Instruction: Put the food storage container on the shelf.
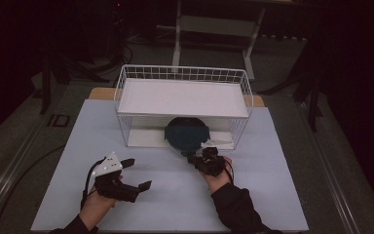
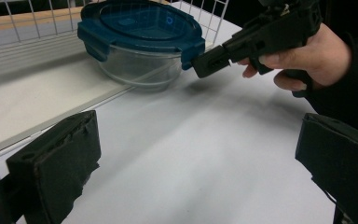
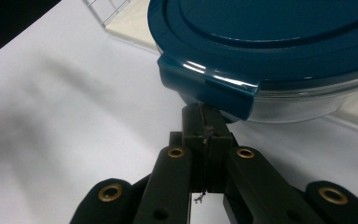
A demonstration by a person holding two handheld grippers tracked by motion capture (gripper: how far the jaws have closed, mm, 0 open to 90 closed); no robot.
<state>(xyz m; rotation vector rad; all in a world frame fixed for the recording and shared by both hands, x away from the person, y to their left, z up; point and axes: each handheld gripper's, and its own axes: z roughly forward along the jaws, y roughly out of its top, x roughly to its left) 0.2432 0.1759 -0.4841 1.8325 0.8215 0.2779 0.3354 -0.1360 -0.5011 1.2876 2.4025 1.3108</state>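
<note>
We have the right gripper (image 1: 198,158), fingers closed, at the container (image 1: 187,134) clasp; the container sits half out of the basket (image 1: 126,105) at twelve o'clock, the left gripper (image 1: 136,173) open.

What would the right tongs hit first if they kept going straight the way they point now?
Most likely the lid clip of the glass container: the shut right tongs sit just under it, seemingly touching, though contact is unclear.

High view down on the table (image 1: 175,195); both gripper views close on the lidded container (image 2: 142,35).
</note>
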